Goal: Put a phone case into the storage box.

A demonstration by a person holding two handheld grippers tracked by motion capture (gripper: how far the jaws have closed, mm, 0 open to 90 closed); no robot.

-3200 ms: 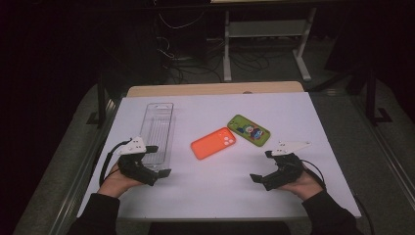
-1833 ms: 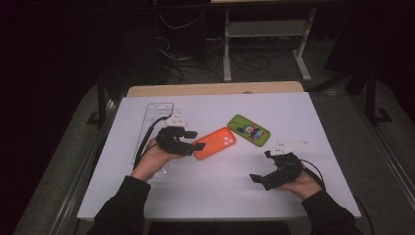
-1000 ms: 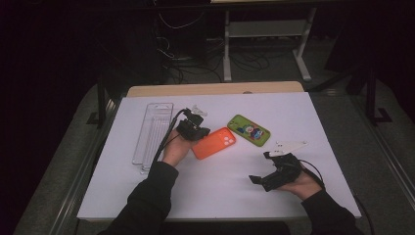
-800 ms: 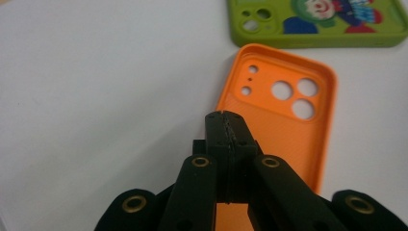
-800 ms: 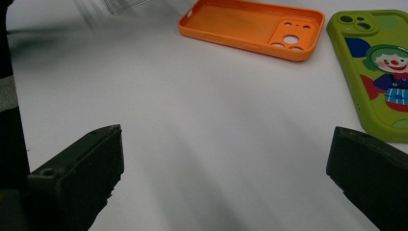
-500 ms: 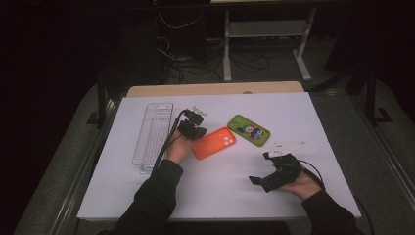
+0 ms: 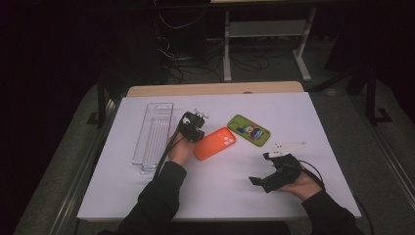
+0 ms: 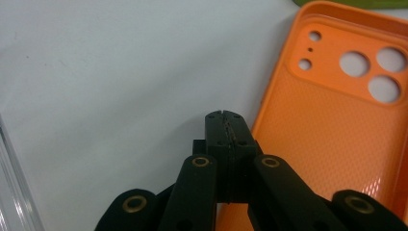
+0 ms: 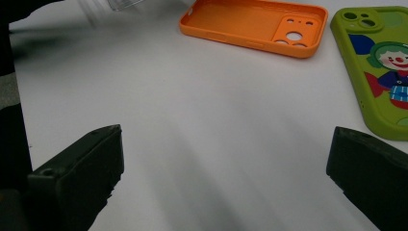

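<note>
An orange phone case point(image 7: 214, 143) lies hollow side up in the middle of the white table point(image 7: 220, 196). My left gripper point(image 7: 195, 133) stands just beside the case's left end. Its jaws are shut with nothing between them, and in the left gripper view the left gripper point(image 8: 225, 117) rests over bare table right next to the orange phone case point(image 8: 337, 120). A green phone case point(image 7: 248, 130) with a cartoon clown lies to the right of the orange one. My right gripper point(image 7: 264, 182) rests near the front right, open wide. In the right gripper view the right gripper point(image 9: 226, 178) faces the orange case point(image 9: 255, 24) and the green case point(image 9: 380, 62).
A long clear plastic tray point(image 7: 152, 137) lies at the left of the table, close to my left forearm. Its rim is seen at the lower left of the left gripper view as the tray point(image 8: 9, 192). Cables and a table frame stand on the dark floor behind.
My left hand has come from the table's front left up to the left end of the orange case and has stayed nearly still for the last second. The right hand has not moved.
</note>
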